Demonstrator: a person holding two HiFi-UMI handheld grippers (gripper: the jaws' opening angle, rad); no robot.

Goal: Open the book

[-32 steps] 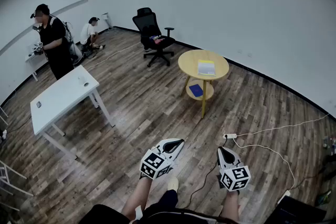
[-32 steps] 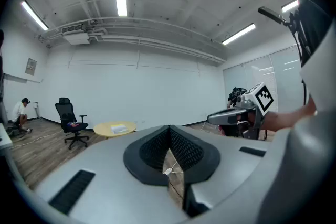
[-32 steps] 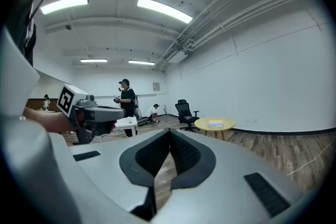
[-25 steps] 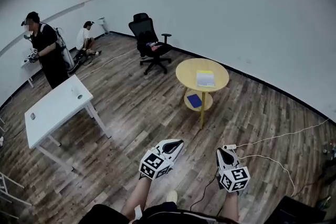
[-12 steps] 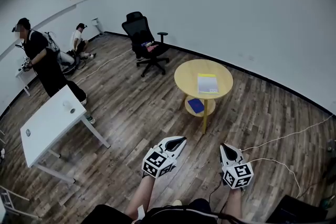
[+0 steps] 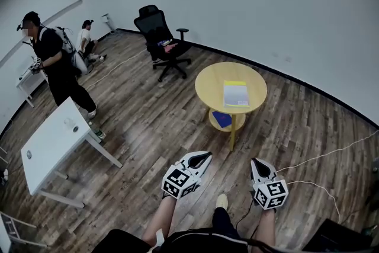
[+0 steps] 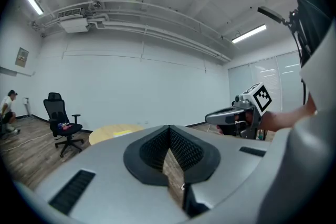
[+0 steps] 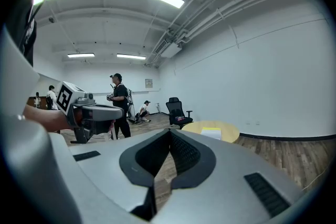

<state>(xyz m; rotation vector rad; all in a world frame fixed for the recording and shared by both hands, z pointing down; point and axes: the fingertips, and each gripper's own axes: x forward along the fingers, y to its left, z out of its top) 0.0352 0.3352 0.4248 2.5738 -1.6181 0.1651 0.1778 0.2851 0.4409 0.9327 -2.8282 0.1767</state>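
Round counter (image 6: 207,83) bearing the shut book (image 6: 235,93) has drawn nearer, yet unreached; left tongs (image 6: 203,157) and right tongs (image 6: 256,162) pressed together, empty.

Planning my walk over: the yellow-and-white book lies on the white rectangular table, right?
No. The yellow-and-white book lies on the round wooden table, not the white table; the head view shows it.

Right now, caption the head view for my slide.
Left gripper and right gripper, both shut and empty, point toward the round table bearing the book.
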